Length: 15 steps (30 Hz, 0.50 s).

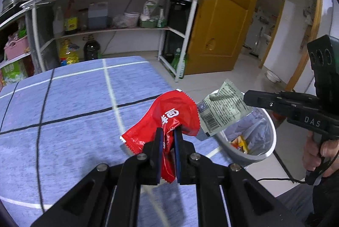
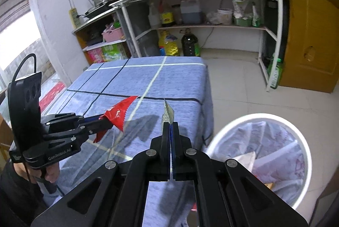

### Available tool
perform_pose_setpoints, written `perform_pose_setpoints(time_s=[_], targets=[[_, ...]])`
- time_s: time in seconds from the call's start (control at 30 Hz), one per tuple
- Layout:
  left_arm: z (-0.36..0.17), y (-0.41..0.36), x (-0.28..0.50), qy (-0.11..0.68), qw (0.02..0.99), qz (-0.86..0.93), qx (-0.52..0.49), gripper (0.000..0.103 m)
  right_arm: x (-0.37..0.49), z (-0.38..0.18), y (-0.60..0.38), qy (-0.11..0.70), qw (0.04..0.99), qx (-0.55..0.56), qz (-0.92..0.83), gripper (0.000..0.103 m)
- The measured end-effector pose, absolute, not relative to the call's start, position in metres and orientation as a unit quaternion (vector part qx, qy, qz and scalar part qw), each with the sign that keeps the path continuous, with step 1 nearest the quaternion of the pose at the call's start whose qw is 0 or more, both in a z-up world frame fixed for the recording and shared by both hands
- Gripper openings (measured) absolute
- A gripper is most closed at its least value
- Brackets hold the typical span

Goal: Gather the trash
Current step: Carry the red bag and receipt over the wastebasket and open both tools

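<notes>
My left gripper is shut on a crumpled red wrapper and holds it above the right edge of the blue checked tablecloth. It also shows in the right wrist view, with the red wrapper sticking out of it. My right gripper is shut on a pale green wrapper, seen edge-on. In the left wrist view that gripper holds the green wrapper above the near rim of the white trash bin.
The white bin stands on the tiled floor right of the table, lined with a bag and holding some wrappers. A metal shelf rack with bottles, pans and a kettle stands behind the table. A yellow door is at right.
</notes>
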<state>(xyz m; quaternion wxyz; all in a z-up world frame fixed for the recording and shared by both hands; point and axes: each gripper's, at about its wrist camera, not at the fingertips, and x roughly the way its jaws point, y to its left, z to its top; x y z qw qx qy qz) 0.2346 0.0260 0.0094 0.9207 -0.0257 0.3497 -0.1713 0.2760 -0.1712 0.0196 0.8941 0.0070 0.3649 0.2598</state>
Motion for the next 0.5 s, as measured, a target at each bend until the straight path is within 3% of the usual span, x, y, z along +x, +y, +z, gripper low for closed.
perform_pose_setpoints(time_s=[0.5], targets=[[0.001, -0.089, 0.251, 0.365, 0.897, -0.248, -0.014, 0.01, 0.261, -0.001, -0.279, 0.379, 0.908, 0.047, 0.172, 0.0]])
